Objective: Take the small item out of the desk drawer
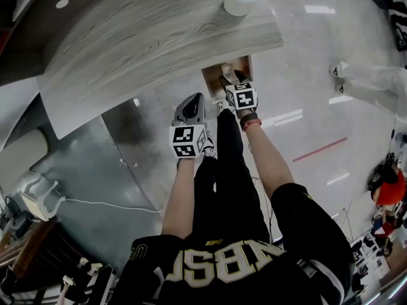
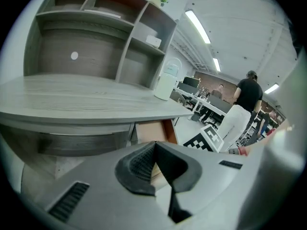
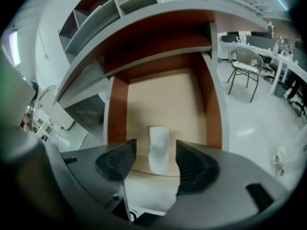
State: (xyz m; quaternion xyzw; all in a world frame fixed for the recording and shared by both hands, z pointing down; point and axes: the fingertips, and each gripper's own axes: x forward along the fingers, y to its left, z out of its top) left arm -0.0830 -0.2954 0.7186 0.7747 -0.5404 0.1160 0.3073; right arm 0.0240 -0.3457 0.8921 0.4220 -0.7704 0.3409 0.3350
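The small white item (image 3: pixel 159 149) lies in the open drawer (image 3: pixel 163 95), close to the front edge of its pale floor. Its long axis runs front to back, parallel with the drawer's reddish-brown side walls and in line with the way the right gripper (image 3: pixel 154 147) looks. One rounded end points to the drawer's back wall; the near end lies at the front lip. Whether it lies flat or stands tilted cannot be told.

The right gripper's jaws are apart, one pad on each side of the item with a gap showing on both sides, so nothing is clamped. In the head view this gripper (image 1: pixel 232 84) reaches into the drawer (image 1: pixel 219 74) just under the edge of the grey wood-grain worktop (image 1: pixel 159 37).

Around the item the drawer floor is bare — open room to left and right as far as the side walls, and a long stretch behind it to the back. The worktop's edge overhangs the drawer's rear part.

The item is plain white and narrow, slightly waisted in the middle, with soft rounded corners; finer detail is too blurred to read.

The left gripper (image 2: pixel 154 150) hangs lower and nearer the person (image 1: pixel 191 110), outside the drawer — its jaws are together, pad against pad, with nothing between them.
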